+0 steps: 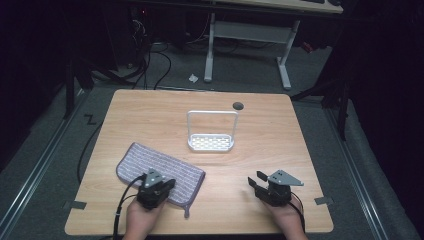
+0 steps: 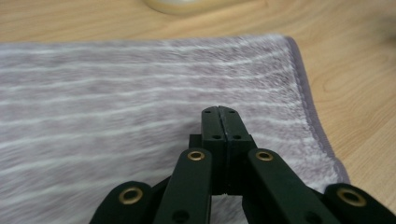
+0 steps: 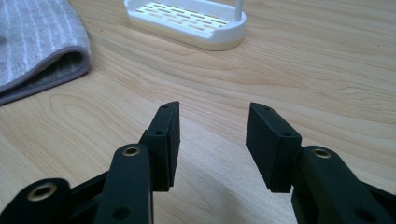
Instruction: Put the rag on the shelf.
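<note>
the towel (image 1: 161, 173) lies on the table (image 1: 280, 150) (left front), with the rack (image 1: 211, 142) behind it, mid-table.

towel (image 1: 161, 171) | grey-lilac with thin pale stripes, darker hem | folded flat, angled | left front of tabletop (image 1: 280, 145) | left claw (image 2: 219, 116) over its near edge

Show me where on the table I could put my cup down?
Bare wood lies between the white rack and the right tongs, along the table's right side, and behind the rack near the dark hole. The striped towel and left tongs crowd the front left.
</note>
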